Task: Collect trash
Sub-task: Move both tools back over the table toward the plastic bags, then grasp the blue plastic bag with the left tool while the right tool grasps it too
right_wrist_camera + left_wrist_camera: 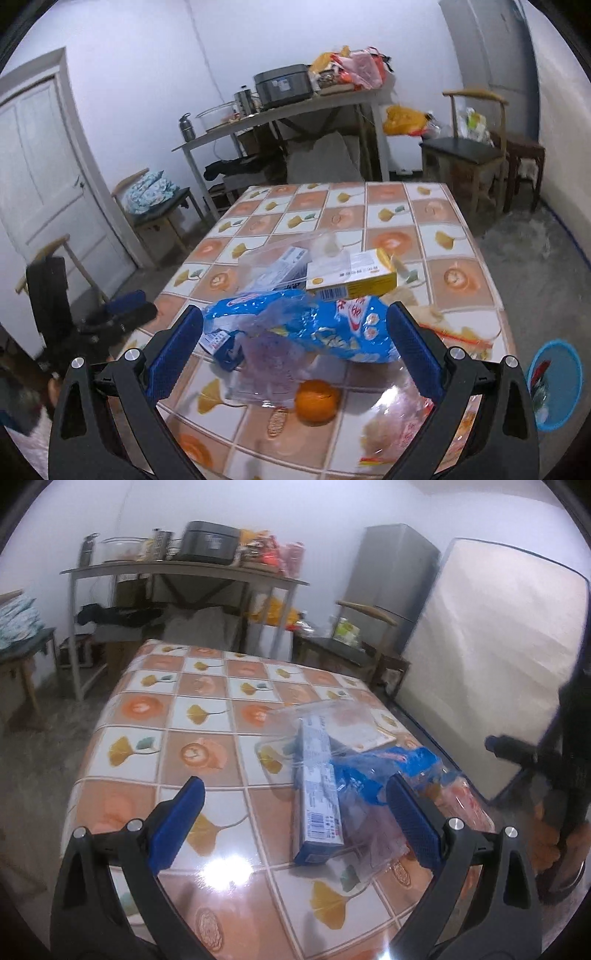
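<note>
- Trash sits in a loose heap on the near part of the tiled-pattern tablecloth, within reach of both tools, so neither needs to stretch across the table.
- Left gripper: jaws wide apart, holding nothing, hovering over the long blue carton. The carton lies flat between the two fingers, lengthways along them; looks lined up for a grab, my guess.
- Right gripper: jaws also spread, nothing clamped. The blue snack bag fills the gap between its fingers; can't tell if either pad touches it.
- Yellow box rests tilted on top of the heap, behind the snack bag, partly on the clear plastic bag that wraps the carton's far end. It would likely slide if the bag under it is pulled first.
- Orange lies on the cloth just in front of the snack bag, beside crumpled clear film. Round, could roll off if nudged.
- More wrapper with red and orange print hangs at the near right table edge.
- Blue bin stands on the floor right of the table, below the edge, already holding some scraps. Probably the drop target, placed so the right tool can swing over and release.
- Nothing lifted yet; judged as start of a pick.
</note>
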Demonstrator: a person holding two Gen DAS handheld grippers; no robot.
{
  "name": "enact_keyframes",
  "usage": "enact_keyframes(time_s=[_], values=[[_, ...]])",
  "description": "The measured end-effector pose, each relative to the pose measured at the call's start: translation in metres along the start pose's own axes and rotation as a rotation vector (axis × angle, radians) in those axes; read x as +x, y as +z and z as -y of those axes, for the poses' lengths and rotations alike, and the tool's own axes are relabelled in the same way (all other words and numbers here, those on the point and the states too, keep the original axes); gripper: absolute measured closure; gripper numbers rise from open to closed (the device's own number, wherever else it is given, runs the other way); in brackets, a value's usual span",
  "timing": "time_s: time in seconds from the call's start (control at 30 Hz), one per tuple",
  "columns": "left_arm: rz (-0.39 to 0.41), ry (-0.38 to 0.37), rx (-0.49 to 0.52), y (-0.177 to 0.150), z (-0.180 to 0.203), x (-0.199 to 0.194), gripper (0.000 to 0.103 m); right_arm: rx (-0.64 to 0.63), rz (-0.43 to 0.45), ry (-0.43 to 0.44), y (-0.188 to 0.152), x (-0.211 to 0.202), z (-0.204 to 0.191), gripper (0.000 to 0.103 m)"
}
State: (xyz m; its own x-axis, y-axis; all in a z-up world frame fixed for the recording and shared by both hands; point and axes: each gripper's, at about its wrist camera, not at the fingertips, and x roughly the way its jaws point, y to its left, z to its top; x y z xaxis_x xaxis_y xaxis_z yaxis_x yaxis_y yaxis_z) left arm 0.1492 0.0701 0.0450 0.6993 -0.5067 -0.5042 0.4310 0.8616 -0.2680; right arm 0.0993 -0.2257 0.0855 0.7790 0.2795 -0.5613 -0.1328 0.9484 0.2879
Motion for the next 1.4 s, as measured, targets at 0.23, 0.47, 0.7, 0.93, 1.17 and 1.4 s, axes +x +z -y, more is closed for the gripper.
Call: enact_keyframes(time_s=[0.23, 0.47, 0.7, 0.93, 1.17, 1.4], values=[[-0.03, -0.174, 0.151, -0.003, 0.006, 0.012, 0.008, 0.221, 0.042, -0.043, -0.014, -0.017, 0.005, 0.014], [0.046, -0.307, 0.175, 0.025, 0.016, 0.015, 0.009, 0.319, 0.092, -0.139, -0.018, -0.038, 0.021, 0.024], [-0.151, -0.316, 0.319, 0.027, 0.066, 0.077, 0.009, 0.382, 0.088, -0.141, -0.024, -0.036, 0.047, 0.024], [-0.205, -0.146, 0.44, 0.011, 0.093, 0.11, 0.062, 0.36, 0.046, -0.082, -0.02, -0.012, 0.07, 0.024], [-0.092, -0.091, 0.347, 0.031, 0.087, 0.088, 0.103, 0.342, 0.017, -0.015, -0.026, 0.007, 0.083, 0.033], [0.083, -0.1, 0.288, 0.055, 0.081, 0.057, 0.103, 0.34, 0.054, 0.005, -0.034, -0.001, 0.084, 0.04]])
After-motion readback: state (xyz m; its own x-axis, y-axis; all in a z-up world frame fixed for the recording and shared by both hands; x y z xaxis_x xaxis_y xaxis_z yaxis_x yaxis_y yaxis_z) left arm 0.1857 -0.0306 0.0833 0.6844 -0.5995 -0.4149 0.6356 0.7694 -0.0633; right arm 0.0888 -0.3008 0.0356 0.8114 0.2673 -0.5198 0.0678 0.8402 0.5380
